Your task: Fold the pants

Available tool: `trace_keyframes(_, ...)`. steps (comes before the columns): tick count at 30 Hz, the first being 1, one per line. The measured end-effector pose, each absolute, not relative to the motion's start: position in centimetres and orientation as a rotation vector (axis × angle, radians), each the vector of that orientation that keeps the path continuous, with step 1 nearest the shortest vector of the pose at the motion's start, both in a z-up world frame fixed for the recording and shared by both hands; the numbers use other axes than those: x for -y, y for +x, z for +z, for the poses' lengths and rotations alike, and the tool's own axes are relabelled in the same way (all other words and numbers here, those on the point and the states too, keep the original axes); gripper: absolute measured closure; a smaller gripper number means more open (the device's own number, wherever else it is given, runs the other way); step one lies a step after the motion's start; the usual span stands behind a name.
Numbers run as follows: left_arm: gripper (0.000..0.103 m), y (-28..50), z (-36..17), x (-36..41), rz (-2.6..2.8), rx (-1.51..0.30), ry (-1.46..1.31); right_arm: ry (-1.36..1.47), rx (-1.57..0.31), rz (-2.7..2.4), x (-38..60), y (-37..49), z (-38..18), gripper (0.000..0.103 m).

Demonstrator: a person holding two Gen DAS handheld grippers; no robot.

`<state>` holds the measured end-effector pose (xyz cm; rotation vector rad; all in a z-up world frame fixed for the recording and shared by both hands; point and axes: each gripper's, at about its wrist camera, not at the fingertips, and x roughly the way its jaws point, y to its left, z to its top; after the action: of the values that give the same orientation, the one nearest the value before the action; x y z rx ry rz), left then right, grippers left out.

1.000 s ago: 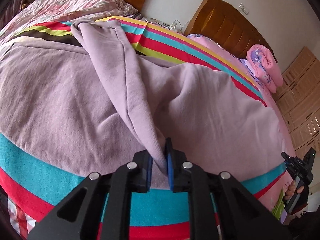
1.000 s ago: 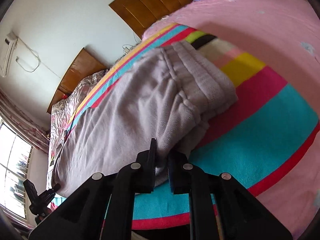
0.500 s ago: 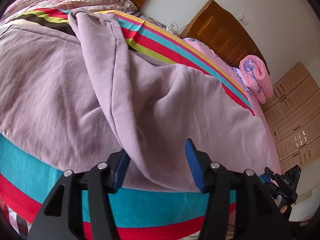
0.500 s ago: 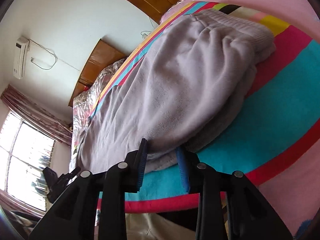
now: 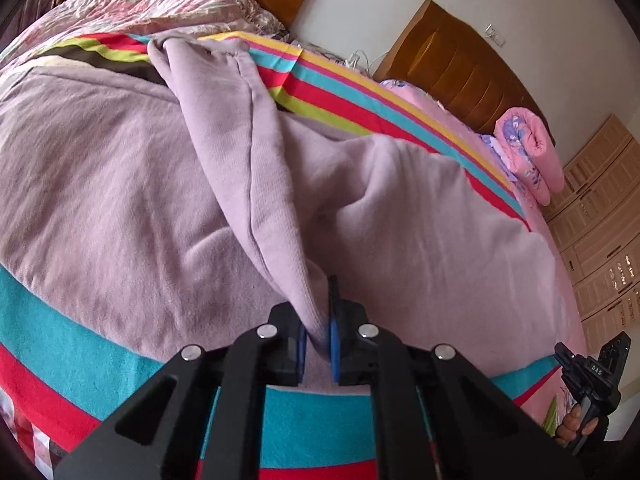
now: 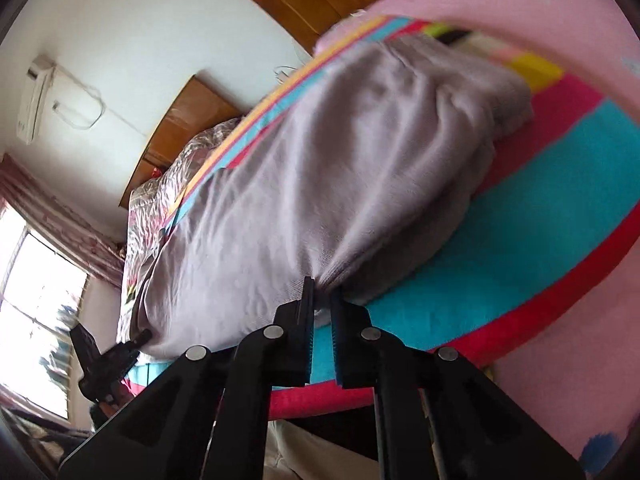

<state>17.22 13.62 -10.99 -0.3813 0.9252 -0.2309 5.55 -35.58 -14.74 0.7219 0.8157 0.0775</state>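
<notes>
Both tongs grip the lilac pants (image 5: 120,184), which lie spread across the striped blanket (image 5: 312,420) on the bed (image 6: 560,360). Left tongs (image 5: 318,340) are clamped on a raised fold of the fabric, a ridge with a seam that runs from their blue pads up toward the far edge of the blanket. Right tongs (image 6: 322,320) are closed to a narrow gap on the near edge of the pants, where the cloth bunches into the pinch; that view is motion-blurred. In the left view, the right tongs show at the lower right edge, held in the person's hand (image 5: 578,424). Behind the bed stand two wooden headboards (image 5: 460,68) against a white wall. A rolled pink quilt (image 5: 528,152) lies near the right one. Beige cabinets (image 5: 600,216) line the right side. An air conditioner (image 6: 34,100) hangs high on the wall in the right view, above a bright window (image 6: 32,312).
</notes>
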Motion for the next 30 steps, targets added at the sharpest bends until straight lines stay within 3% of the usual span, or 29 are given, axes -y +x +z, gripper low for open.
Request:
trace_keyframes(7, 0.087, 17.4, -11.9, -13.9, -0.222, -0.936, -0.397, 0.735, -0.85, 0.055, 35.1, 5.8, -16.0, 0.095)
trace_keyframes(8, 0.082, 17.4, -11.8, -13.9, -0.221, -0.932, -0.395, 0.724, -0.846, 0.053, 35.1, 5.7, -15.6, 0.095)
trace_keyframes(10, 0.057, 17.3, -11.6, -14.3, -0.229, -0.914, -0.406, 0.739, -0.853, 0.049, 35.1, 5.9, -15.7, 0.095)
trace_keyframes(13, 0.031, 16.9, -10.6, -15.3, -0.155, -0.869, -0.408, 0.772, -0.87, 0.038, 35.4, 5.8, -16.6, 0.095)
trace_keyframes(16, 0.021, 16.1, -7.8, -16.5, -0.079, -0.77, -0.38, 0.713, -0.899, 0.02, 35.3, 5.4, -15.6, 0.064)
trace_keyframes(17, 0.02, 15.9, -7.1, -16.7, -0.066, -0.747, -0.37, 0.686, -0.882, -0.009, 35.6, 5.0, -14.6, 0.053)
trace_keyframes(23, 0.004, 16.6, -4.1, -16.9, -0.059, -0.662, -0.305, 0.475, -0.719, 0.013, 34.3, 6.3, -8.4, 0.052)
trace_keyframes(30, 0.003, 21.7, -2.8, -19.0, 0.021, -0.748, -0.242, 0.22, -0.859, 0.261, 23.1, 17.8, -8.6, 0.052)
